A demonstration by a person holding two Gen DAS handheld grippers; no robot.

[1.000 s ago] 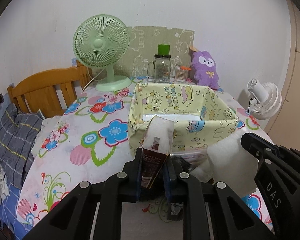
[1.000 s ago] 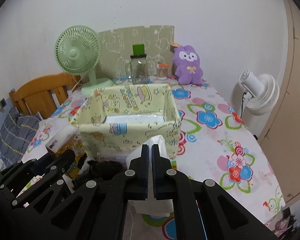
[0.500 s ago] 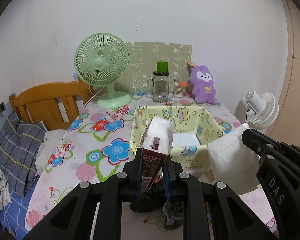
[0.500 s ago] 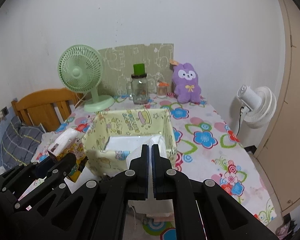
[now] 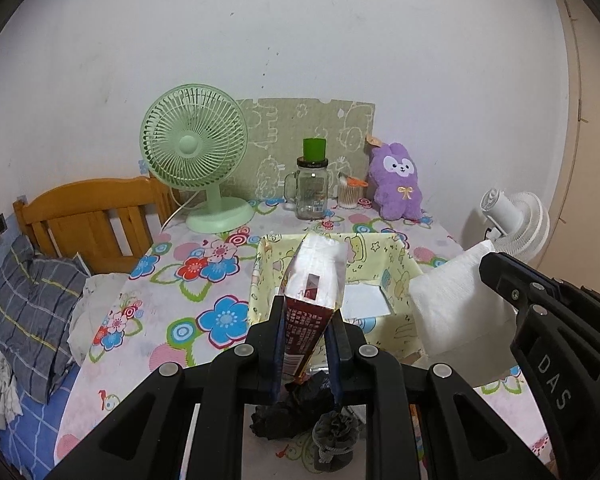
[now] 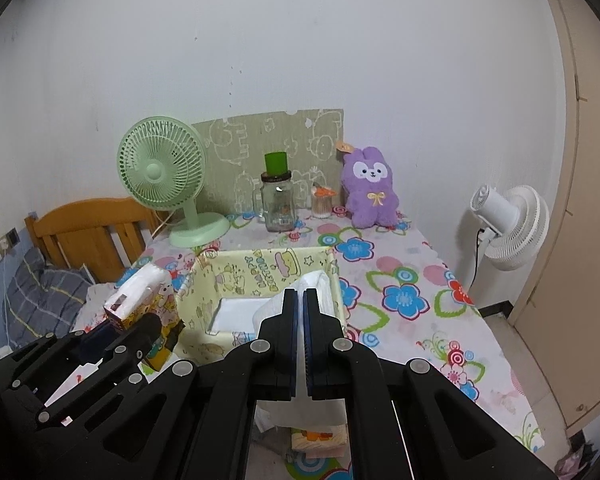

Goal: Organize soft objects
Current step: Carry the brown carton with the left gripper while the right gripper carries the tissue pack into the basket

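holding: two soft tissue packs are up off the bench (image 5: pixel 148 300), one in each tongs, near the fabric bin.
bench: flowered cloth, with a green fan (image 5: pixel 194 148), glass jar (image 5: pixel 311 190) and purple plush (image 5: pixel 398 182) along the back wall.
fabric bin (image 6: pixel 268 276): yellow, soft-walled, open top, a white flat pack already lying inside.
right pack (image 6: pixel 300 308): white, pillowy, hanging in front of the bin; right tongs (image 6: pixel 300 300) are pinched almost flat on its thin edge.
left pack (image 5: pixel 314 280): printed wrapper, white top; left tongs (image 5: pixel 304 320) are narrow, clamped on its lower end.
handling: light, squashy, slick film; i judge a grip across the body, not the edge, slips less.
leftovers: dark scrunched items (image 5: pixel 300 412) lie on the bench below the left tongs.
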